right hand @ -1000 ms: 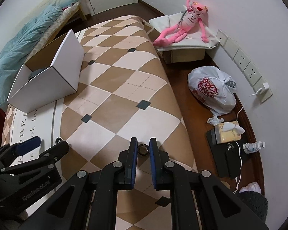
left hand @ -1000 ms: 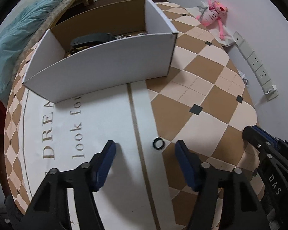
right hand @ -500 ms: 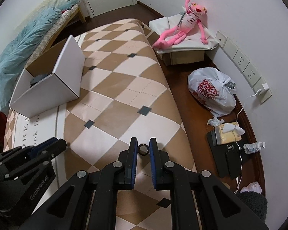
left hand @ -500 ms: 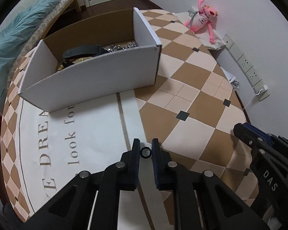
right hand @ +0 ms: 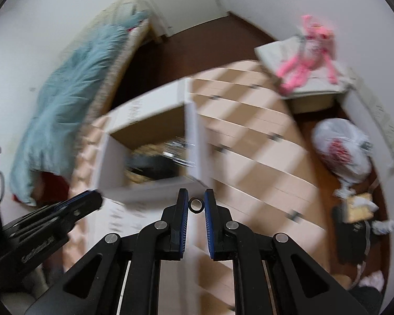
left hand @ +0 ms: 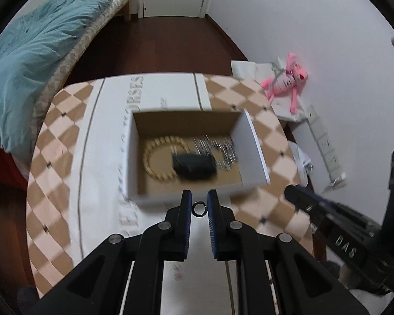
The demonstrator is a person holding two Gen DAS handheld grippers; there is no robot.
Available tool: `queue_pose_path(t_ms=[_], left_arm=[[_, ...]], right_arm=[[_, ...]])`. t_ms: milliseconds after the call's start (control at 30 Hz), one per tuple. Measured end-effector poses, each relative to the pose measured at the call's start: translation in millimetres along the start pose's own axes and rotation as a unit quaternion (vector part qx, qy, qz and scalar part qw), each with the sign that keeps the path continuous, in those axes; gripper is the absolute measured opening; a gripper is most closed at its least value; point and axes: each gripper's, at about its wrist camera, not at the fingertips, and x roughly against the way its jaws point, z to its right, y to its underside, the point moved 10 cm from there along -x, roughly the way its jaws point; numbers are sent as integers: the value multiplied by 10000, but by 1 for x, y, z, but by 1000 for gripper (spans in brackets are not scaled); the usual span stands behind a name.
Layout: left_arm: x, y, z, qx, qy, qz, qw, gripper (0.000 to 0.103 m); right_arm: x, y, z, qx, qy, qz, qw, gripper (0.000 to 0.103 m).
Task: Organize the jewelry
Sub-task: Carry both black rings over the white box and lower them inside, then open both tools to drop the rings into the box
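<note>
My left gripper (left hand: pixel 199 204) is shut on a small black ring (left hand: pixel 199 209) and holds it in the air just short of the near wall of an open white cardboard box (left hand: pixel 252 141). In the box lie a gold bead bracelet (left hand: pixel 155 165), a black band (left hand: pixel 194 164) and silver chains (left hand: pixel 218 148). My right gripper (right hand: pixel 196 201) is shut on a second black ring (right hand: pixel 196 205), held high over the table, right of the box (right hand: pixel 191 131). Each gripper shows at the edge of the other's view, the right gripper (left hand: pixel 328 210) in the left wrist view and the left gripper (right hand: pixel 65 210) in the right wrist view.
The box stands on a table with a brown and cream diamond cloth (left hand: pixel 55 136). A bed with a teal blanket (left hand: pixel 31 52) lies to the left. A pink plush toy (left hand: pixel 286 78) sits on a low stand at the right. A white plastic bag (right hand: pixel 341 152) lies on the floor.
The left gripper closed on its ring on the cloth, then rose with it and now looks down into the box. The right gripper also rose with its ring and swung toward the box.
</note>
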Motion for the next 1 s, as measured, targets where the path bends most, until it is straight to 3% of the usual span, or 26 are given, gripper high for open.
queue_pose_path(t_ms=[267,633,733,800,1000], left_arm=[[-30,-52,-38,439,199,-440,9979,10],[-52,-61,-66,1169,305,-987,9878,13],[-48,-64,-74,1133,160,-882,9895,37],[-44,-65,-78,1151,117,-823,9899,60],[-28,-67,-91,1063,-246,-549,9925,83]], right_arm=[[-66,-40,-40,-130,-469,-889,9949,13],[-116,-52,-47,-603,-858,-1837,9774,17],[-115,-57,-40,-665,-796,-1729,9795,30],[-113,-58,-37,-728,-852,-1705,9790,30],[-90,-68,-17,-415,-278,-1278,9905,34]])
